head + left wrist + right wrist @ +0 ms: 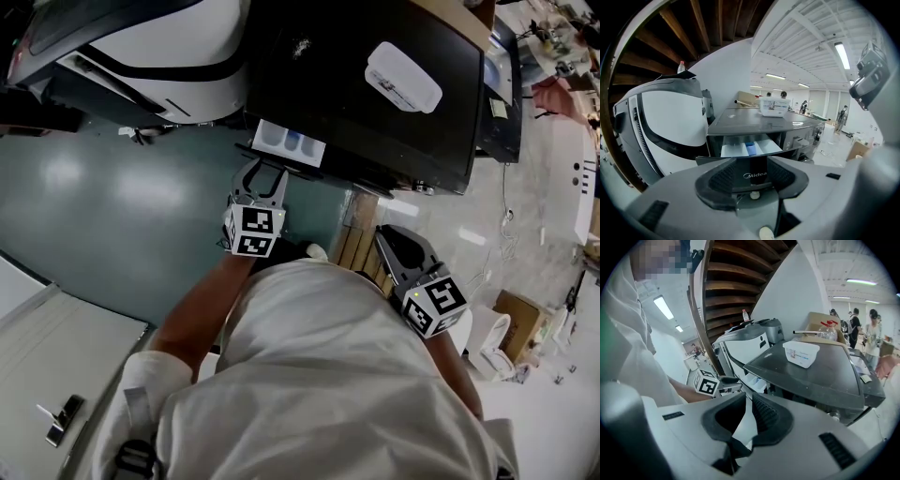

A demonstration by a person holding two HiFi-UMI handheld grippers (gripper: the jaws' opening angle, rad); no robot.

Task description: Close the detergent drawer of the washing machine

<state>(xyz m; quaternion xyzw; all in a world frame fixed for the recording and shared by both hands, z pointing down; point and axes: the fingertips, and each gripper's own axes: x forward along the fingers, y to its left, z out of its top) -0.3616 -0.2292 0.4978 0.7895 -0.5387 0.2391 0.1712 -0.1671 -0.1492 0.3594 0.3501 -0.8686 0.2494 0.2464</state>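
Note:
The dark washing machine [356,94] stands ahead of me, with its white detergent drawer [289,142] pulled out from the front. My left gripper [263,169] is open just in front of the drawer. In the left gripper view the drawer's dark front panel fills the gap between the pads [719,180], and the white and blue compartments of the drawer [750,148] show above it. My right gripper [382,234] hangs back to the right, away from the drawer. Its jaws stand almost together with nothing between them, and it faces the machine [811,376] from the side.
A white plastic tub [403,77] sits on the machine's lid. A large white and grey appliance [141,47] stands to the left. Wooden boards [361,239] lie under the machine's front, cardboard boxes [520,319] lie at the right, and people [872,329] stand far off.

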